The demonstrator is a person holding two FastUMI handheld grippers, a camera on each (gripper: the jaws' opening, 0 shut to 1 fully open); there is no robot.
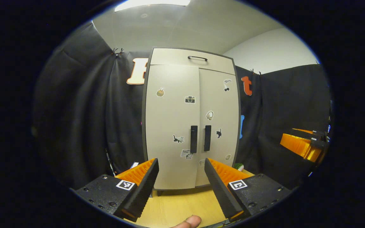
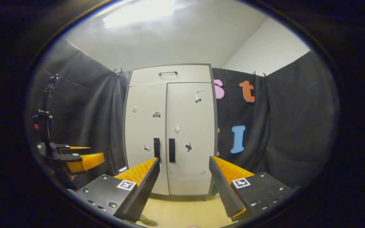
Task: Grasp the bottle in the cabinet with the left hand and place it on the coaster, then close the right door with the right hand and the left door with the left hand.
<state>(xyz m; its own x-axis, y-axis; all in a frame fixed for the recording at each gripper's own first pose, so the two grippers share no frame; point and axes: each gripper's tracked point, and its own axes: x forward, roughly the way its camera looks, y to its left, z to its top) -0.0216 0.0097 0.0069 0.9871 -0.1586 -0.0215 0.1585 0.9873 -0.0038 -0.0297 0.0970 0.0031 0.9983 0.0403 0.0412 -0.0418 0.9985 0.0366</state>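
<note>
Cabinet [image 1: 190,120]: upright at the far side of the table [image 1: 182,202], both doors closed, handles [image 1: 200,138] side by side at the middle.
Left gripper [image 1: 181,182]: jaws wide apart, holding nothing, near the cabinet front.
Right gripper [image 2: 184,182]: jaws wide apart, empty.
Bottle: cannot tell where.

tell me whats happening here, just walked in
A person holds a claw in each hand in front of a pale cabinet on a wooden table. The left claw and right claw are both open, holding nothing. Both doors are shut, black handles side by side, so any bottle inside is hidden.
</note>
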